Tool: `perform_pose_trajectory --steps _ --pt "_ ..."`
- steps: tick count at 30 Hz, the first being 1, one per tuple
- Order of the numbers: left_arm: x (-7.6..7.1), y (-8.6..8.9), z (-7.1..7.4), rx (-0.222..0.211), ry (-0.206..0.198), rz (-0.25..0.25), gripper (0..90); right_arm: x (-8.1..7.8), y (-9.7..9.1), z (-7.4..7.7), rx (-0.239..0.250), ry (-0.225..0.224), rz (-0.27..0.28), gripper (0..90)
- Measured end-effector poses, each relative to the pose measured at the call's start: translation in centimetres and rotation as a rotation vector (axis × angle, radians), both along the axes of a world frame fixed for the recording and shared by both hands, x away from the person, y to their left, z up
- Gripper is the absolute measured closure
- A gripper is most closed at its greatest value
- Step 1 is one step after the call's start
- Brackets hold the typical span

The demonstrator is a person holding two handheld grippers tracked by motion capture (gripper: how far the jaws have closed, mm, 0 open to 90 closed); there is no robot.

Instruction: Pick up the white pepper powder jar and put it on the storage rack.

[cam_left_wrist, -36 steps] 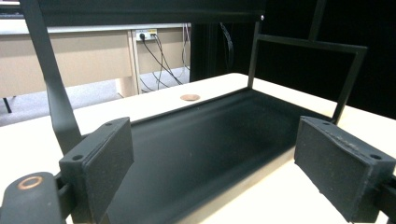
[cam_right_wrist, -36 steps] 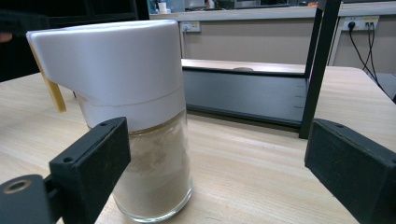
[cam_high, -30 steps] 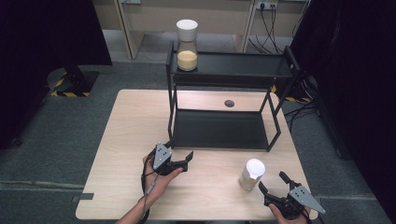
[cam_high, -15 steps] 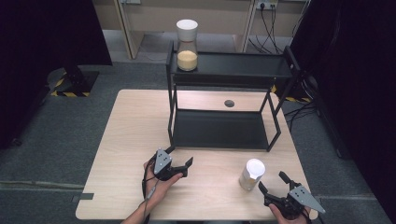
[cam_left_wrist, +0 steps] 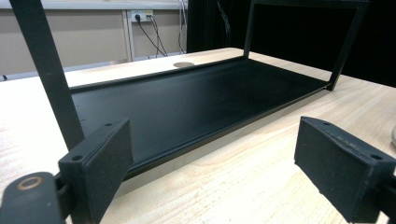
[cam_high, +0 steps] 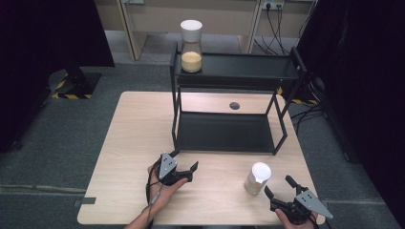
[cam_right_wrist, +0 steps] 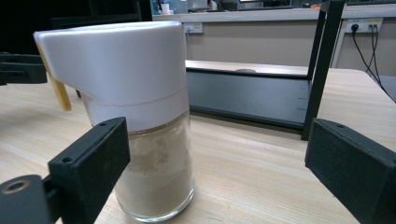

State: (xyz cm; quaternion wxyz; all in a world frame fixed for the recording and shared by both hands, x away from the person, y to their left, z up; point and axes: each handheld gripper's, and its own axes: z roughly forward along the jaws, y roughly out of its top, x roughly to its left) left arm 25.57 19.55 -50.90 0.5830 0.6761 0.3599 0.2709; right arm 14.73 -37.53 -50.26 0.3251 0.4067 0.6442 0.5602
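**Both claws open at the bench, jar standing by my right**

The room was dim at its edges, grey carpet underfoot and wall sockets with cables along the far wall. The pale wooden bench [cam_high: 138,143] carried a black two-tier metal rack [cam_high: 229,131] toward its far side. A round grommet hole [cam_high: 234,105] sat in the wood behind the rack's lower tray.

The glass jar [cam_high: 257,178] stood upright on the bench, its long axis vertical, in front of the rack's right end and just beyond my right claw [cam_high: 280,188]. It had a tall white lid and a pale powder filling the glass part. In the right gripper view the jar [cam_right_wrist: 140,121] sat left of centre, close to the left jaw, not touching it that I could tell. A short tan spout or tab stuck out from the lid's left edge in that view, toward my other hand. I could read no label or writing on it.

My right claw was spread wide and gripped nothing. My left claw [cam_high: 185,165] rested low over the bench near the rack's front left leg, well apart from the jar, jaws also wide and bare, pointing at the rack's lower tray [cam_left_wrist: 196,100].

A second jar [cam_high: 191,46], white-lidded with yellowish grains, stood upright on the rack's top shelf at its left end.
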Motion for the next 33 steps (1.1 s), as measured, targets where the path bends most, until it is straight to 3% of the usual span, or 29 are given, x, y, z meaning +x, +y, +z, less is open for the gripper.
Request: perform_pose_trajectory --steps 6,15,22,33 --pt "0.1 0.0 0.1 -0.001 0.005 -0.003 11.1 -0.4 -0.3 0.3 0.0 -0.008 0.034 5.5" --pt "0.0 0.0 0.0 -0.006 0.004 0.001 11.1 -0.1 0.2 0.9 -0.023 -0.003 0.141 5.4" --pt "0.1 0.1 0.0 -0.007 0.004 -0.004 11.1 1.4 2.1 1.4 -0.071 0.017 0.14 6.3" --pt "0.1 0.1 0.0 0.0 0.001 -0.008 11.1 3.0 3.6 1.6 -0.117 0.022 0.115 20.5"
